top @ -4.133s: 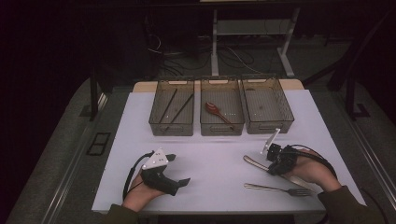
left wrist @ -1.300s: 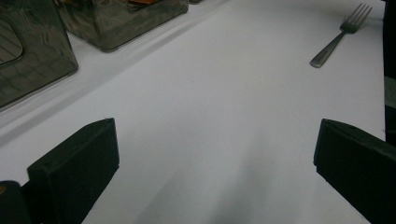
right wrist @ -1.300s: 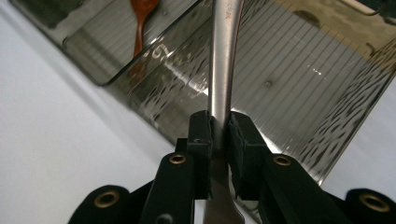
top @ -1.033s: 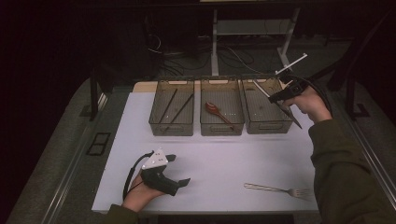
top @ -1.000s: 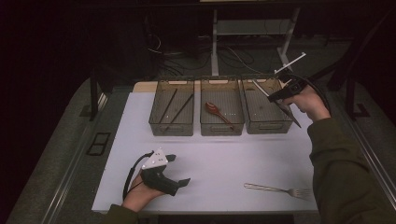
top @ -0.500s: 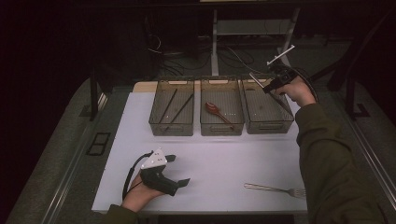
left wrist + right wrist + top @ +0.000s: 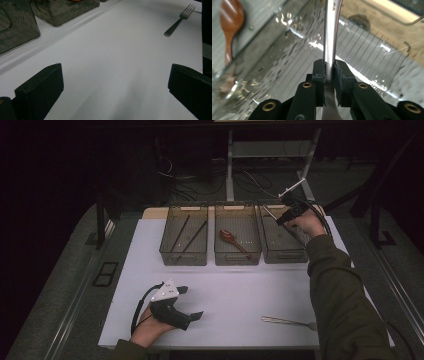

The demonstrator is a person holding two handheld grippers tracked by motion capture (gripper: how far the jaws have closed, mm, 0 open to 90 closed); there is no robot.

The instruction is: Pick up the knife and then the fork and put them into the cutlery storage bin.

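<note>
My right gripper hangs over the right-hand clear bin, shut on the handle of a silver metal utensil. The handle runs up from between the pads in the right gripper view, with the bin's ribbed floor below it. I cannot make out the utensil's other end. My left gripper rests on the white table near the front left, open, with nothing between its jaws. A metal fork lies on the table at the front right and appears as the fork in the left gripper view.
Three clear bins stand in a row at the back of the white table. The left bin holds two dark sticks, and the middle bin holds a wooden spoon. The person's right sleeve crosses the table's right side.
The right hand, once low at the front right of the table, has carried the utensil to the right bin, and over the last second has sunk and shifted left. The left gripper has stayed put.
</note>
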